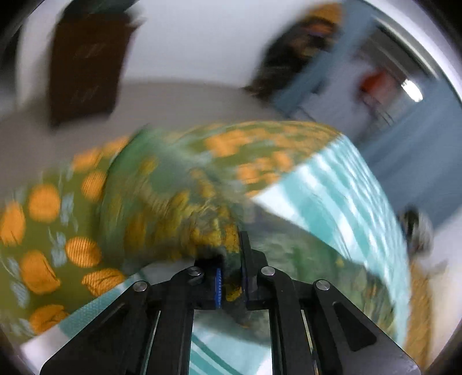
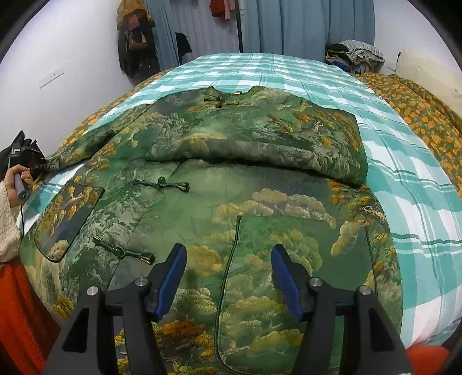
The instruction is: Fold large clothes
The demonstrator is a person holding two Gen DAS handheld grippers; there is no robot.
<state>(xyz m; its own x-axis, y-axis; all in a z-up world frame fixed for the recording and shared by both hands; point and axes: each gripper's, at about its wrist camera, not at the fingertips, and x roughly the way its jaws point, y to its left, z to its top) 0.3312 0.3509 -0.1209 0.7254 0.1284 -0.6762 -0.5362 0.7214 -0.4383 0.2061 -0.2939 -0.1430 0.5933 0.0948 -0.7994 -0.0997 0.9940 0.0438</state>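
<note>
A large green padded jacket [image 2: 231, 178] with a gold tree pattern and frog buttons lies on a teal checked bed [image 2: 404, 178]. One sleeve is folded across its chest [image 2: 260, 138]. The other sleeve [image 2: 83, 144] stretches out to the left. My left gripper [image 1: 231, 277] is shut on that sleeve's cuff [image 1: 184, 219]; the left wrist view is blurred. The left gripper and the hand holding it also show at the far left of the right wrist view [image 2: 21, 161]. My right gripper [image 2: 228, 256] is open and empty, just above the jacket's lower front.
An orange-spotted green quilt [image 2: 418, 115] lies along the bed's right side and also under the sleeve [image 1: 43, 230]. Clothes hang on the wall [image 2: 135, 43] and are piled at the bed's far corner [image 2: 355, 54]. Blue curtains [image 2: 288, 26] hang behind.
</note>
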